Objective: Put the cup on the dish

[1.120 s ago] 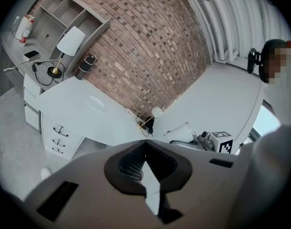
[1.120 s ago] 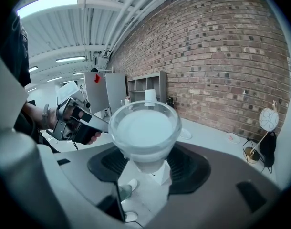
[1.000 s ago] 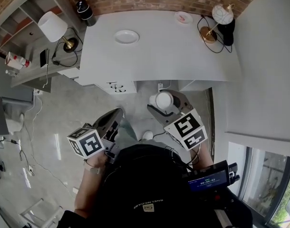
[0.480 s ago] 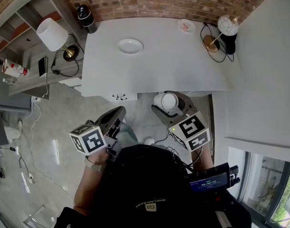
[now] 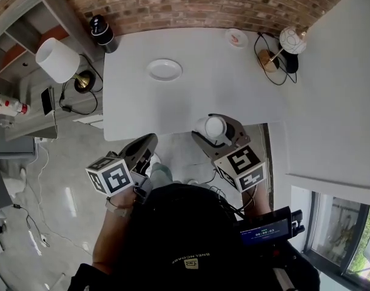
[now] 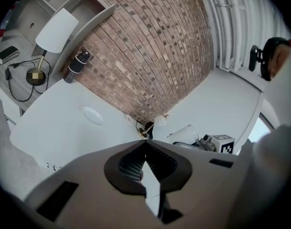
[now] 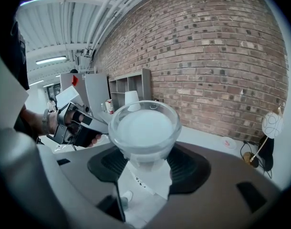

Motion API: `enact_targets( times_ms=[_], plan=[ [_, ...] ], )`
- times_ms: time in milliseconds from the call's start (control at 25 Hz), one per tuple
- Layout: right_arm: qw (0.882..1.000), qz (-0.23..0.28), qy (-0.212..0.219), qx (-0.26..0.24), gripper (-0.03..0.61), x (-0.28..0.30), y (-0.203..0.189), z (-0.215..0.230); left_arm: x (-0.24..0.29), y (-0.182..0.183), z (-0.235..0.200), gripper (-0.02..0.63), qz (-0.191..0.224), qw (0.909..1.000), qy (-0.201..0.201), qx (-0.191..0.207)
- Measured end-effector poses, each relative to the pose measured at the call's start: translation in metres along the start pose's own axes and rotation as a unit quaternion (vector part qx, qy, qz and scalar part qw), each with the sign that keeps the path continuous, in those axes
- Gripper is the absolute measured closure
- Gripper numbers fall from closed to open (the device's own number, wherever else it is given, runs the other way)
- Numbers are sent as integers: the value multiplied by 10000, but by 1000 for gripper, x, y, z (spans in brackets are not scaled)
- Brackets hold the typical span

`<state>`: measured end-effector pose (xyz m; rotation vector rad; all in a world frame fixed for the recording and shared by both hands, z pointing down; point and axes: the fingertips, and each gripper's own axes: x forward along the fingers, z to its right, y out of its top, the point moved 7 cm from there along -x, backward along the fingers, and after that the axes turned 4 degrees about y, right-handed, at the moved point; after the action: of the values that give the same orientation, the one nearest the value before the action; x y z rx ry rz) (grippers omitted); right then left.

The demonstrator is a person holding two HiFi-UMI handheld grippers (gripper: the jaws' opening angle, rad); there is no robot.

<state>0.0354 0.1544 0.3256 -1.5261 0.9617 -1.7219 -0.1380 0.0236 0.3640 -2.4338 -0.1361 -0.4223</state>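
Note:
A clear, frosted-looking cup (image 7: 144, 128) stands upright between the jaws of my right gripper (image 7: 145, 162), which is shut on its narrow base. In the head view the cup (image 5: 211, 126) and right gripper (image 5: 216, 133) hang at the front edge of the white table (image 5: 245, 90). The white dish (image 5: 164, 70) lies far back on the table's left half, well ahead and to the left of the cup. It also shows in the left gripper view as the dish (image 6: 92, 115). My left gripper (image 5: 151, 140) is shut and empty, below the table's front edge.
A small saucer with pink marks (image 5: 236, 38) and a round lamp with a cable (image 5: 282, 46) sit at the table's back right. A black bottle (image 5: 100, 29) stands at the back left corner. A white-shaded lamp (image 5: 56, 59) stands on the side shelf at left. A brick wall runs behind.
The table has come closer in the head view. The cup in my right gripper, short of the table's front edge before, now sits over it. The left gripper stays low and shut.

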Motion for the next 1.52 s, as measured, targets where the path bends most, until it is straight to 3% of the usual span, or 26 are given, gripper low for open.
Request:
enact_targets(
  times_ms=[480,840,1200,1520],
  plan=[
    [9990,18,-345,298,324,70,48,9,-1,74,-60,607,-163,9997,-170,-27],
    [9982,-55,-471,377,324,110,67,9,-13,107,-98,607,-139,9998,-109,47],
    [9984,-127,-345,429,324,132,73,24,-27,112,-109,607,-9,9996,256,-119],
    [9997,-221,-33,124,324,159,68,57,-26,111,-110,607,447,9965,655,-282]
  ],
)
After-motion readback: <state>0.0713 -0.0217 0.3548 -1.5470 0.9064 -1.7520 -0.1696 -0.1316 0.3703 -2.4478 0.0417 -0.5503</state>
